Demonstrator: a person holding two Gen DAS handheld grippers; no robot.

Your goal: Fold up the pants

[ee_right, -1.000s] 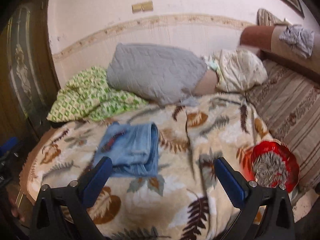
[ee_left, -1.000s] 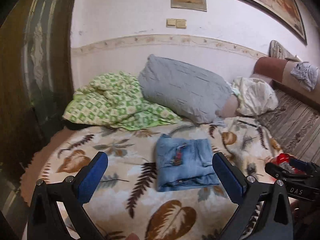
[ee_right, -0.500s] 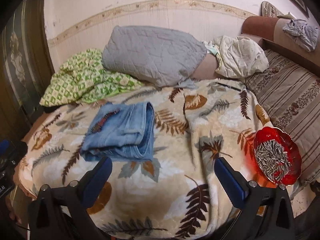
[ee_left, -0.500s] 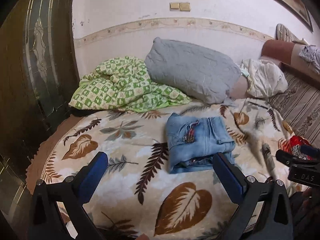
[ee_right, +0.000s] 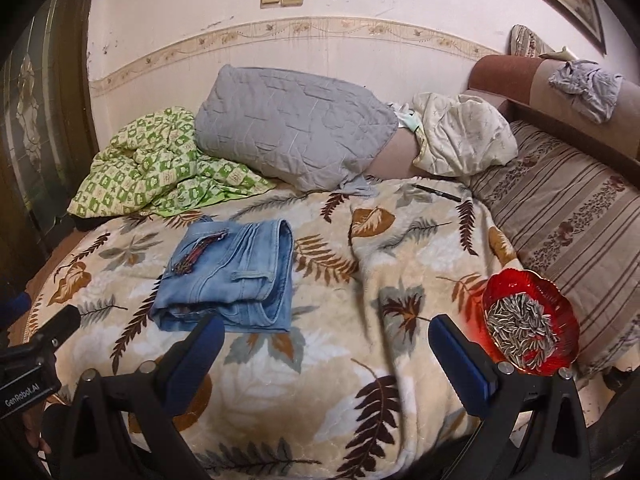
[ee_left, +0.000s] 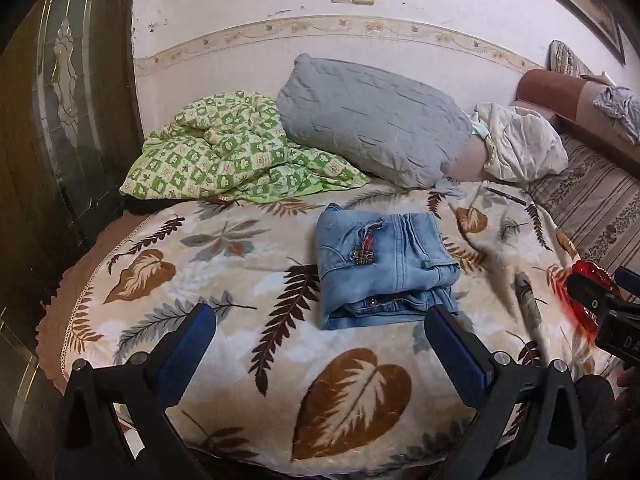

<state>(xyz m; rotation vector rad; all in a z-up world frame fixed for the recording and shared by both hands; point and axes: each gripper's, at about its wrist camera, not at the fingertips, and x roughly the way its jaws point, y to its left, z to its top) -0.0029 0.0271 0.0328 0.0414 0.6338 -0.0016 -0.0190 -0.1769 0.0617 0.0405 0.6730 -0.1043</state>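
Note:
Light blue jeans (ee_left: 384, 264) lie folded into a compact rectangle on the leaf-patterned blanket (ee_left: 224, 280), with a small red patch on top. In the right wrist view the same jeans (ee_right: 232, 276) sit left of centre. My left gripper (ee_left: 320, 332) hovers open just in front of the jeans, nothing between its blue pads. My right gripper (ee_right: 326, 340) is also open and empty, near the bed's front edge, to the right of the jeans.
A grey pillow (ee_left: 372, 120) and a green checked quilt (ee_left: 232, 152) lie behind the jeans. A red bowl of seeds (ee_right: 528, 324) stands on the blanket at the right, next to a striped cushion (ee_right: 568, 216). A dark wooden door (ee_left: 60, 120) is at the left.
Both grippers have pulled back and risen slightly from the bed, so the folded jeans and bowl appear lower and farther. The jeans have not moved. Both stay open.

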